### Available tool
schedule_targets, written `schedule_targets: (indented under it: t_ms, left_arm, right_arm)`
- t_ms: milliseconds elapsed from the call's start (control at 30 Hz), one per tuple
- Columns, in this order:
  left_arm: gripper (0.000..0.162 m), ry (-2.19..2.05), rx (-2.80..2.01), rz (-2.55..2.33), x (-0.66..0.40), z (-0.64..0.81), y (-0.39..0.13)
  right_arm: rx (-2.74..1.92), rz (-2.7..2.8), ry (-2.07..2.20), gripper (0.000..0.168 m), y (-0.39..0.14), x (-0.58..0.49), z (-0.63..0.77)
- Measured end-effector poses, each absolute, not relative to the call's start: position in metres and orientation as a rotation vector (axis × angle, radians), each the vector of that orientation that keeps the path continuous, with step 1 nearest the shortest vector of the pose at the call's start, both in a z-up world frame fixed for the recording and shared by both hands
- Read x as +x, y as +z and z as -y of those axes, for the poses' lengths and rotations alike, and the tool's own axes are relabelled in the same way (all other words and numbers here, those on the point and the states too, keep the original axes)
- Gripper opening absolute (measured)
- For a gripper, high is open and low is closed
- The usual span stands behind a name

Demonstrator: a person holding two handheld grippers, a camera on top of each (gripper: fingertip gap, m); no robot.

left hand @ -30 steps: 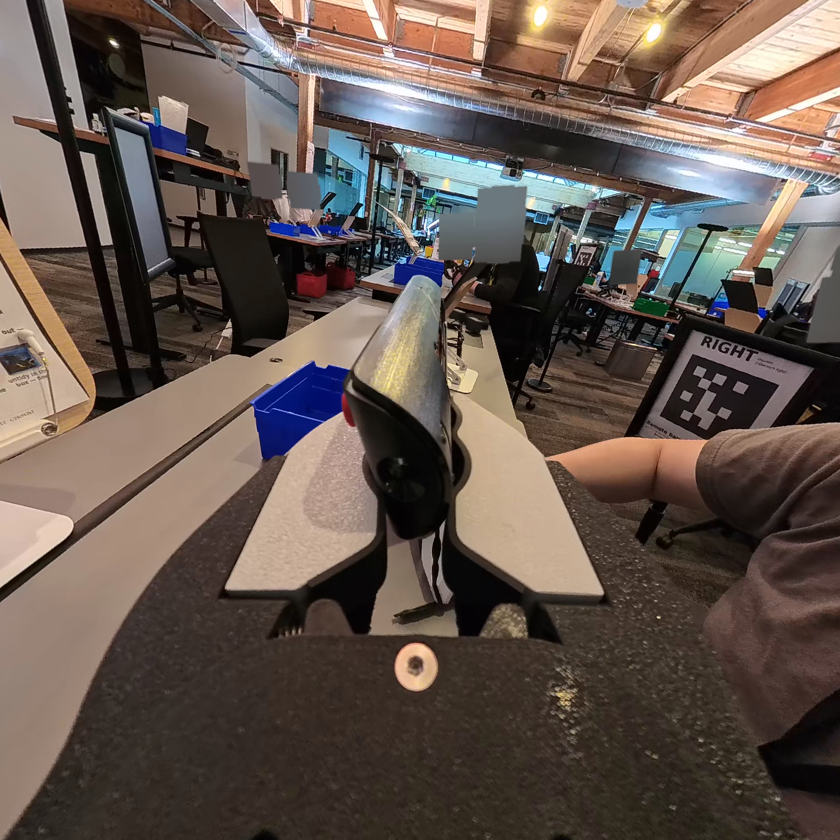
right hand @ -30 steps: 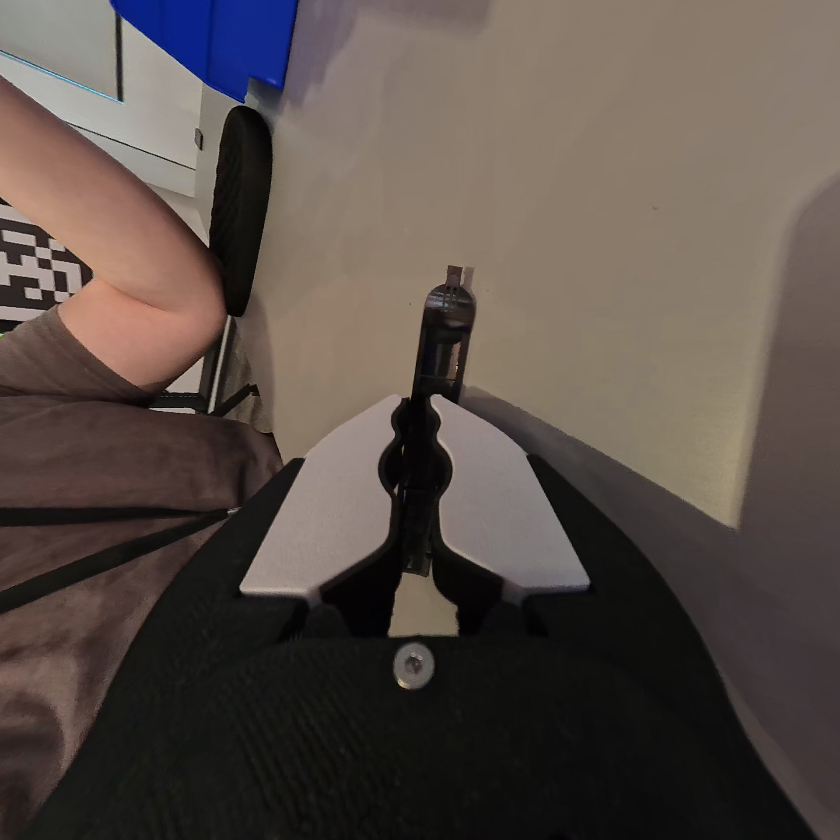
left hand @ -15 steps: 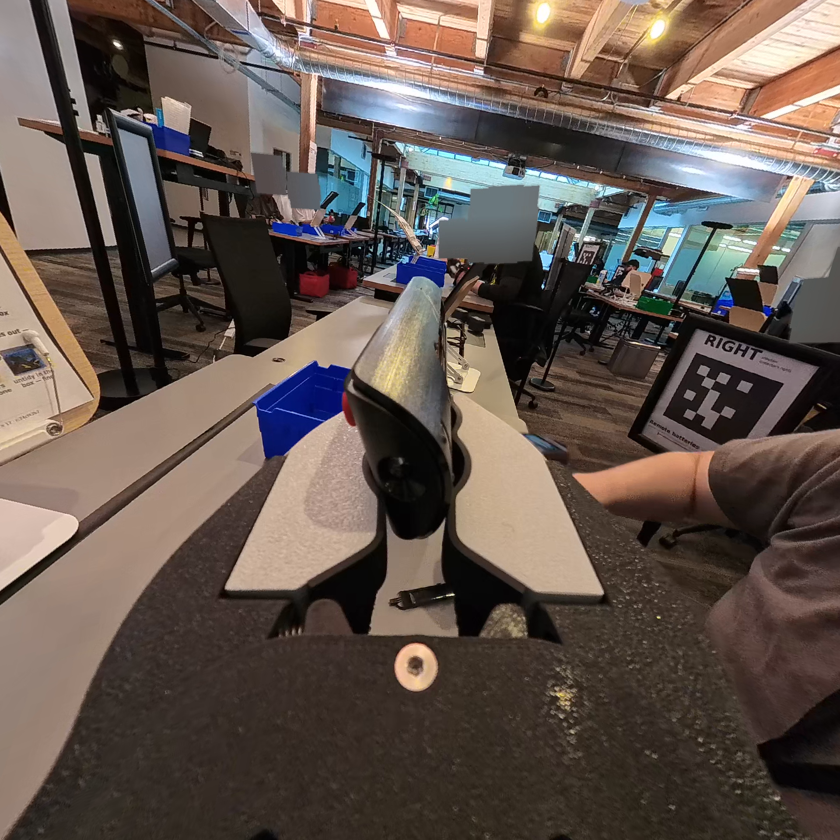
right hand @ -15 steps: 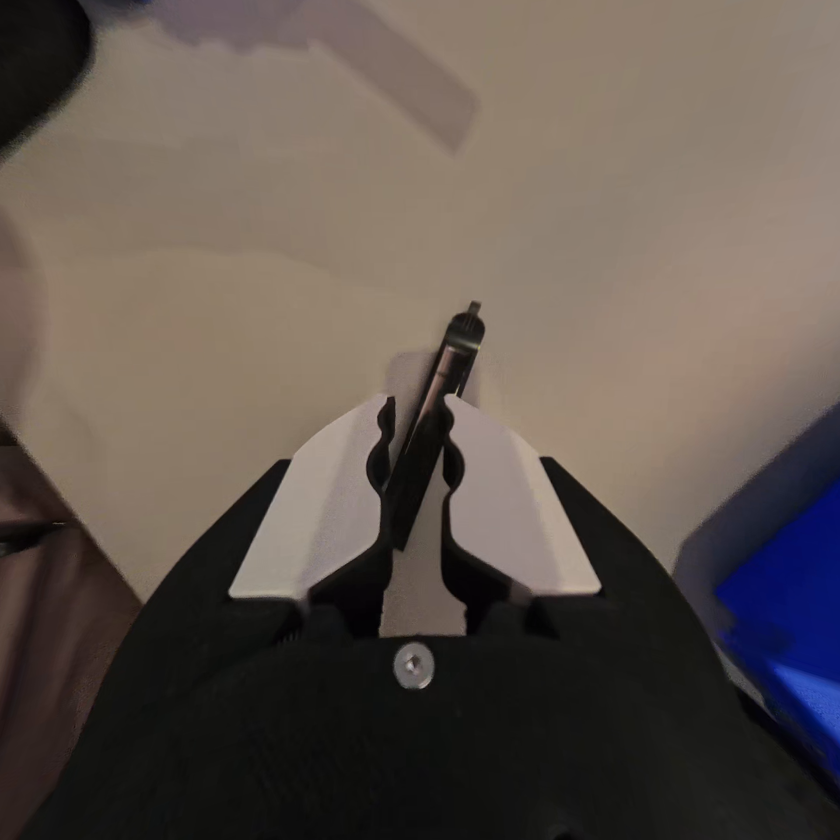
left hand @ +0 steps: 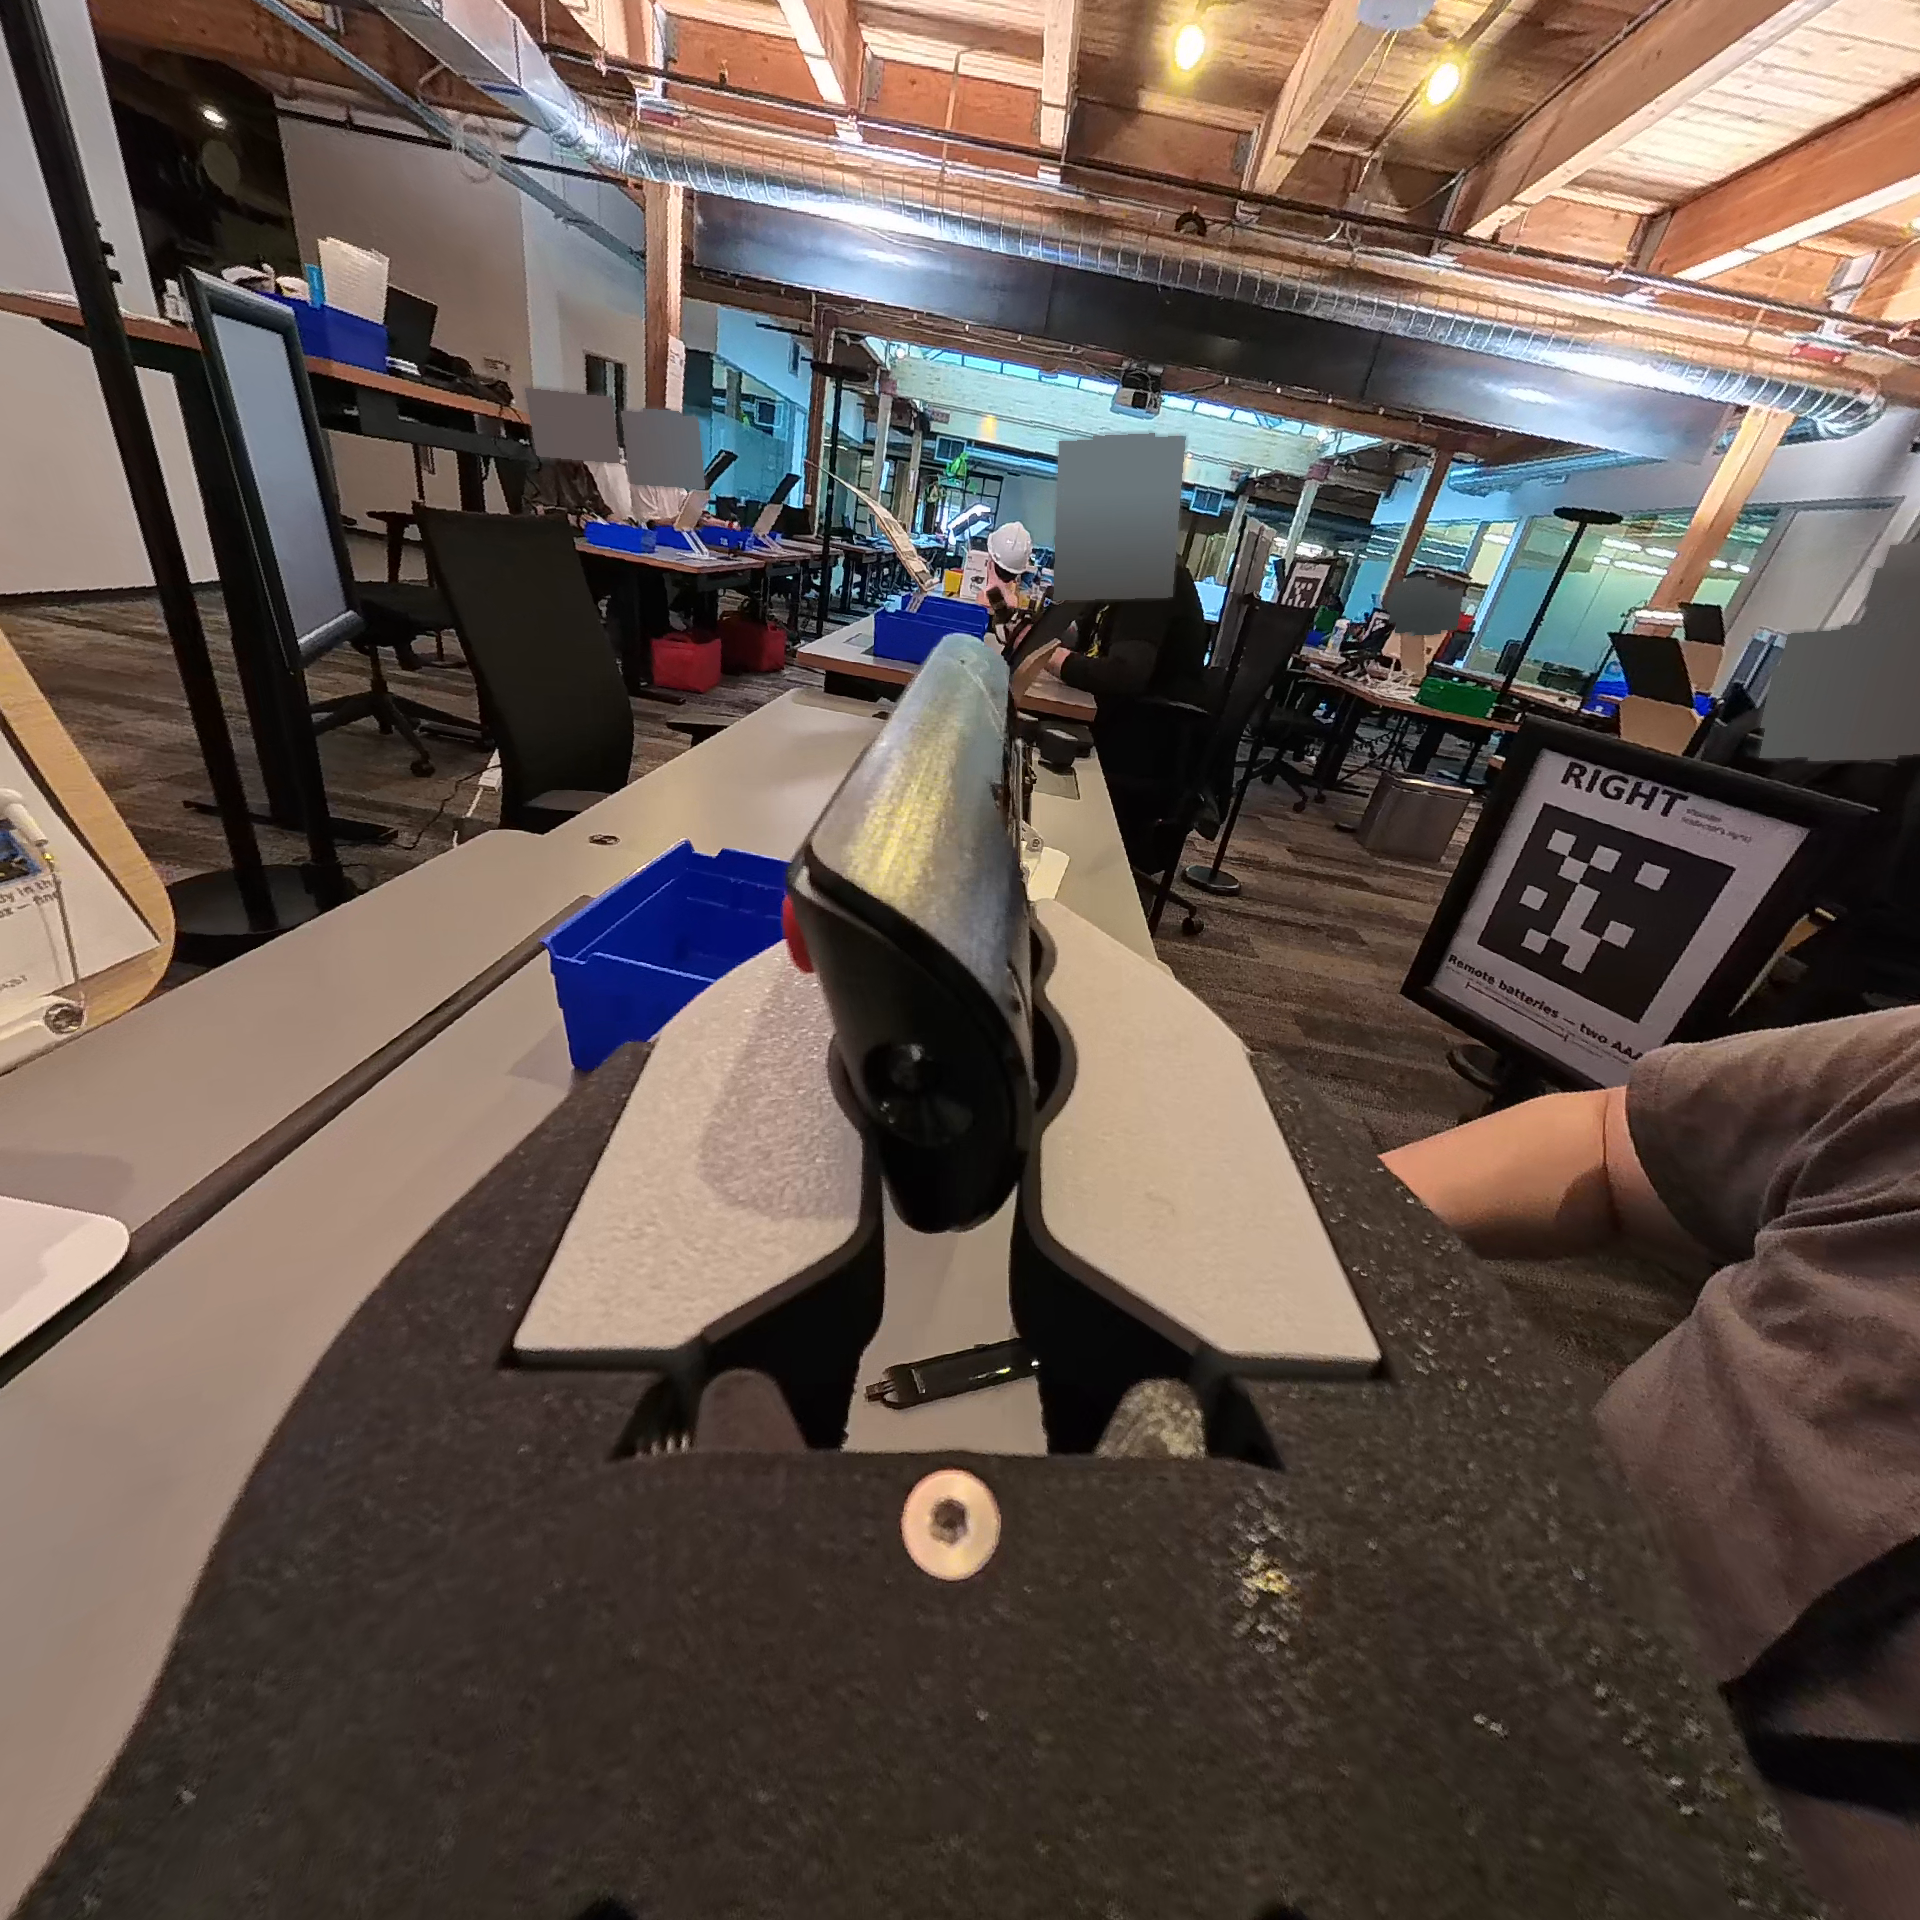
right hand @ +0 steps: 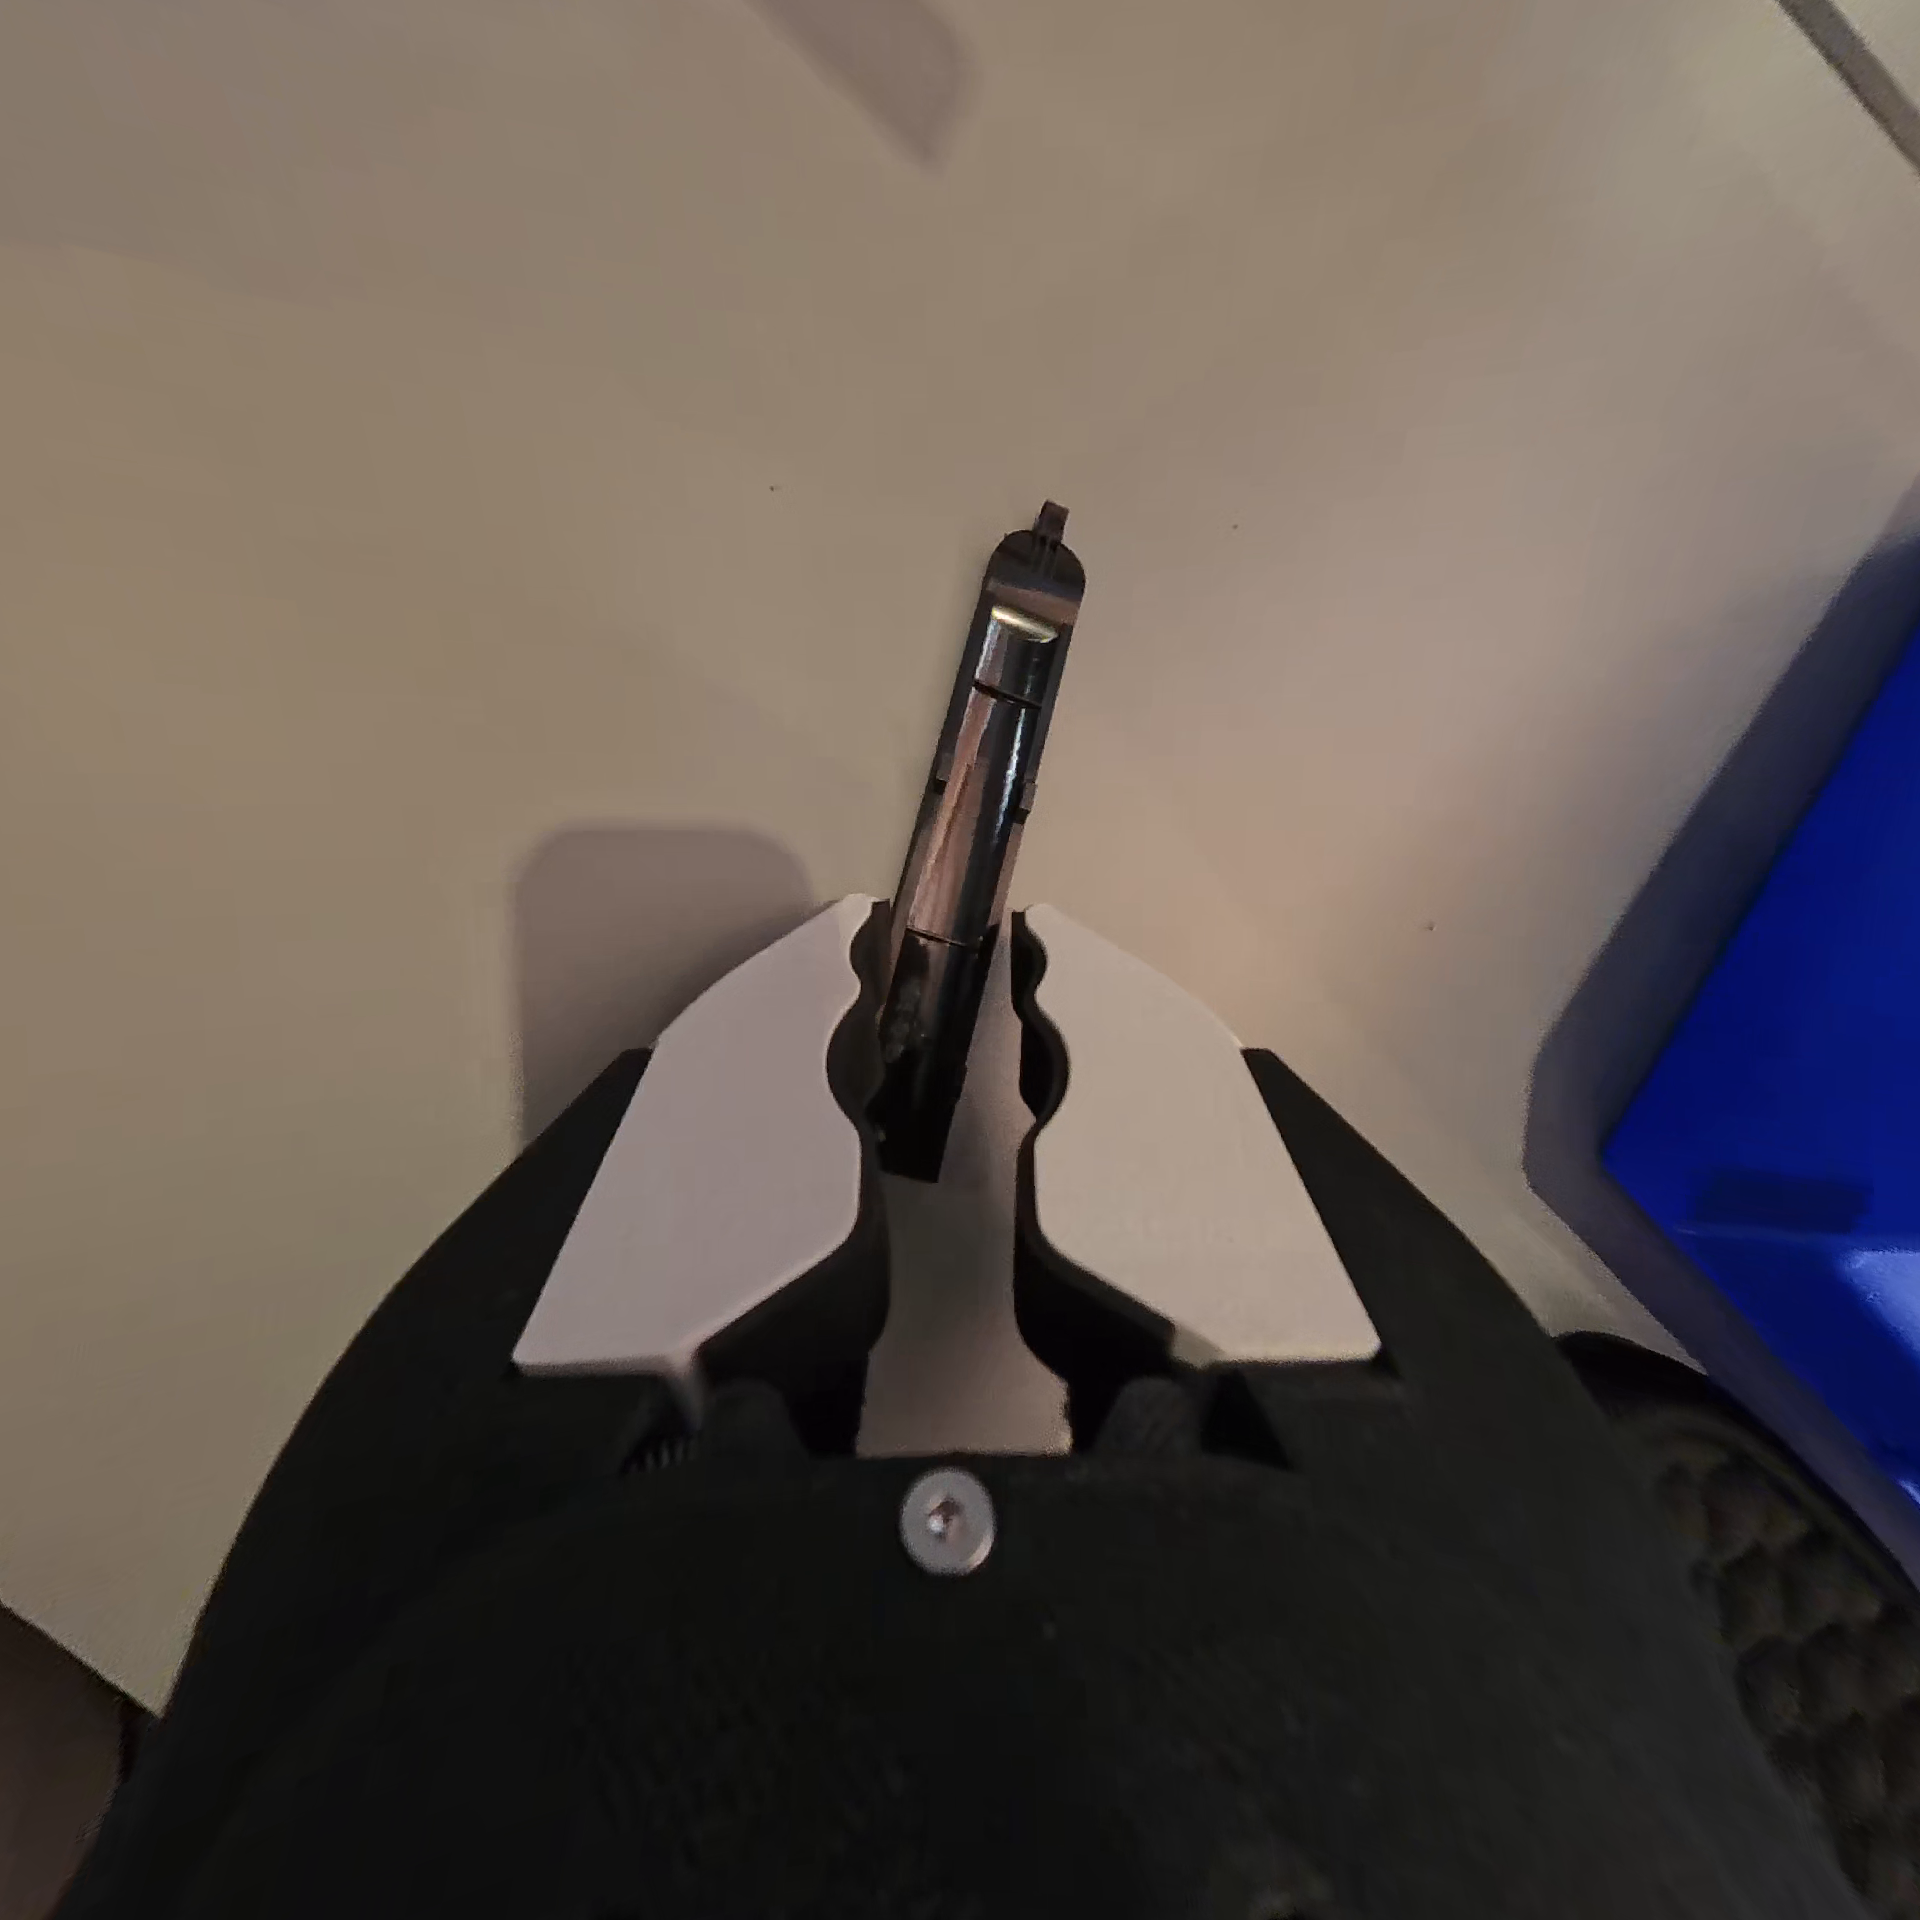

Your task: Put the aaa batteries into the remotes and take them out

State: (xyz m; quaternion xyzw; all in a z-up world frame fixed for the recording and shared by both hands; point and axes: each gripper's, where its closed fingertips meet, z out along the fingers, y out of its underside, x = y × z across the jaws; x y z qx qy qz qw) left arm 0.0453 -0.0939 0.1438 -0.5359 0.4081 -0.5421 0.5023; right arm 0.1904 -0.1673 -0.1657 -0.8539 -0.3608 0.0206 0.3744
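My left gripper [left hand: 925, 935] is shut on a black remote [left hand: 914, 821], held on edge above the grey table [left hand: 260, 1039] and pointing away from me. A small black piece with a tab [left hand: 951, 1382], like the battery cover, lies on the table below its fingers. In the right wrist view my right gripper [right hand: 940, 909] is open just above the table [right hand: 520, 520]. The glossy black battery cover [right hand: 987, 779] lies between its fingers, leaning near the left one, tab pointing away. No batteries show.
A blue bin [left hand: 665, 935] stands on the table ahead of the remote, and a blue bin [right hand: 1766, 935] sits right of my right gripper. A framed marker sign [left hand: 1621, 914] stands at the right. The person's arm [left hand: 1527, 1174] reaches in beside my left gripper.
My right gripper swung from the table edge toward the blue bin and opened, letting go of the battery cover. My left gripper kept hold of the remote and barely moved.
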Motion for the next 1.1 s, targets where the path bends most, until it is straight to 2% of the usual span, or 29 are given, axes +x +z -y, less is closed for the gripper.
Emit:
schedule_targets:
  t_ms: [267, 433, 633, 933, 1100]
  left_arm:
    - [0.023, -1.314, -1.294, -0.982, 0.044, 0.094, 0.145]
    - [0.023, -1.318, -1.294, -0.987, 0.045, 0.095, 0.145]
    - [0.023, -1.316, -1.286, -0.997, 0.045, 0.098, 0.146]
    - [0.023, -1.309, -1.287, -0.993, 0.044, 0.099, 0.147]
    - [0.023, -1.317, -1.275, -0.994, 0.043, 0.101, 0.15]
  right_arm:
    - [-2.178, 0.91, 0.094, 0.017, -0.167, 0.19, 0.167]
    - [-2.288, 0.893, 0.188, 0.007, -0.169, 0.194, 0.167]
    - [-2.3, 0.832, 0.332, 0.004, -0.146, 0.194, 0.159]
    - [-2.29, 0.232, 1.255, 0.004, -0.102, 0.156, 0.097]
    - [-2.356, -0.058, 1.702, 0.004, -0.118, 0.109, 0.087]
